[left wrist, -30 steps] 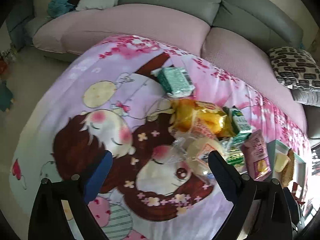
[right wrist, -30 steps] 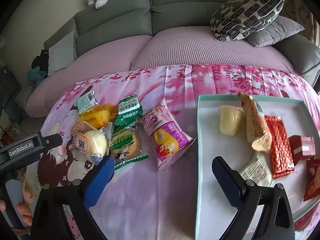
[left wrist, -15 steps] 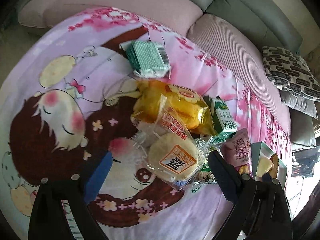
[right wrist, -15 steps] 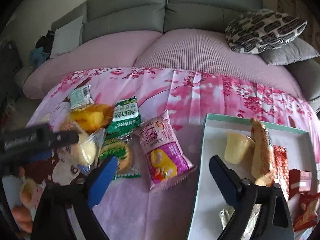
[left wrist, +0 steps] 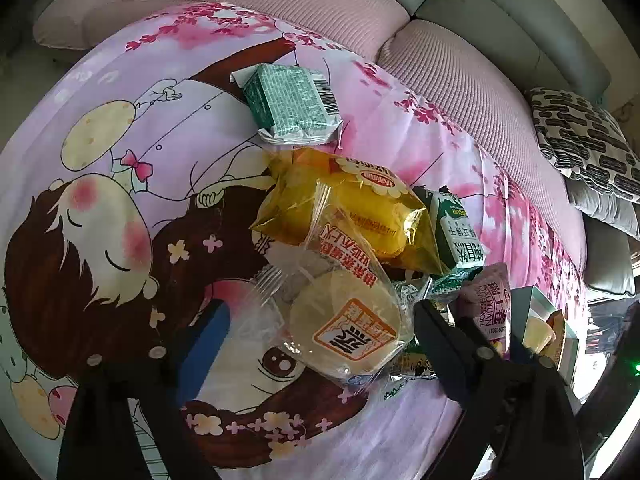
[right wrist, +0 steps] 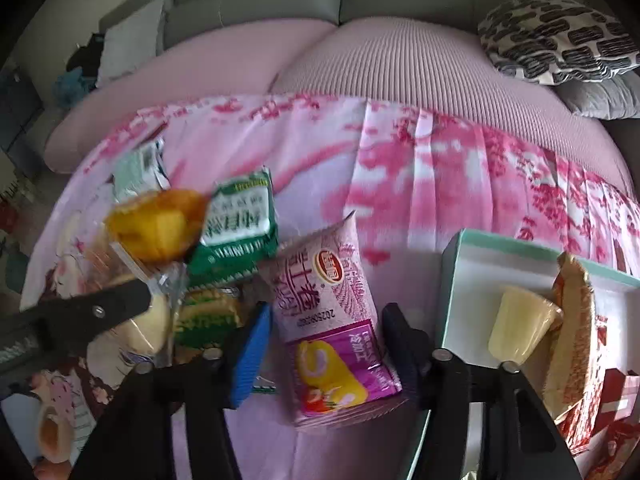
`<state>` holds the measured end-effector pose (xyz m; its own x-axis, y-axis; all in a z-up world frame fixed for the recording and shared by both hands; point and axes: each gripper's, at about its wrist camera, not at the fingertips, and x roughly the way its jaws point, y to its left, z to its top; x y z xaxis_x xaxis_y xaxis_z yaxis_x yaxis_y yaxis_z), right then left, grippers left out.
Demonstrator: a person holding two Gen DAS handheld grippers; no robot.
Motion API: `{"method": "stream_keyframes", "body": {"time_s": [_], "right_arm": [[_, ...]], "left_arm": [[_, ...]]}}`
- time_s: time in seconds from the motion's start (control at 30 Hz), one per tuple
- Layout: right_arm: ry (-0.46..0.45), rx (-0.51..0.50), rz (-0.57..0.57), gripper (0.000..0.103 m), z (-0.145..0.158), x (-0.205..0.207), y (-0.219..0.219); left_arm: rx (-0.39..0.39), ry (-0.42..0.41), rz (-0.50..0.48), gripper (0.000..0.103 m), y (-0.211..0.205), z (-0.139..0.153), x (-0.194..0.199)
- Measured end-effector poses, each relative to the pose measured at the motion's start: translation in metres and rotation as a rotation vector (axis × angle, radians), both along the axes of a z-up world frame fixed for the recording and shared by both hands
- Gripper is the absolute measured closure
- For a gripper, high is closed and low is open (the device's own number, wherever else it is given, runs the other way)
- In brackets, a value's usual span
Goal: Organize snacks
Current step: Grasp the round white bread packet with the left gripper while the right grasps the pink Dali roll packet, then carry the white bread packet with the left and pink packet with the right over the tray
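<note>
Pink snack packet [right wrist: 332, 320] lies low centre in the right wrist view on the floral cloth [right wrist: 400, 184], between the right claw [right wrist: 326, 334], whose jaws have just been closing beside its edges. Squeeze gently mid-packet, lift clear, carry right to the teal-rimmed tray [right wrist: 452, 276]. Left claw [left wrist: 320, 332] hangs apart around a clear-wrapped bun [left wrist: 344, 320].

left gripper [left wrist: 320, 324]: we hold our jaws wide, angled down | right gripper [right wrist: 326, 336]: our jaws closing, angled down
</note>
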<state>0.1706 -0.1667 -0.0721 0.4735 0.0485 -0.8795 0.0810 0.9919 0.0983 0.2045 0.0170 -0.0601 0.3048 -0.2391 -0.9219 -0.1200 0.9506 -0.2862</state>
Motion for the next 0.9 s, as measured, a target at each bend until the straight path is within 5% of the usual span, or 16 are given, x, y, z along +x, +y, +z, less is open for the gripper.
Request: {"method": "stream_keyframes", "body": {"time_s": [0.1,0.23,0.9], "right_arm": [[0.018,0.006,-0.015,0.056,-0.005,-0.003,0.0],[0.013,0.018,-0.037,0.06,-0.004,-0.007,-0.001],[-0.054,0.108,-0.161,0.062,0.026,-0.058,-0.012]], "left_arm": [[0.002,-0.001,-0.001,0.016,-0.001,0.001,-0.002],[-0.04,0.005,-0.017,0.034,-0.004,0.003,-0.006],[-0.065,-0.059,-0.018,0.041,0.001,0.033,-0.031]]}}
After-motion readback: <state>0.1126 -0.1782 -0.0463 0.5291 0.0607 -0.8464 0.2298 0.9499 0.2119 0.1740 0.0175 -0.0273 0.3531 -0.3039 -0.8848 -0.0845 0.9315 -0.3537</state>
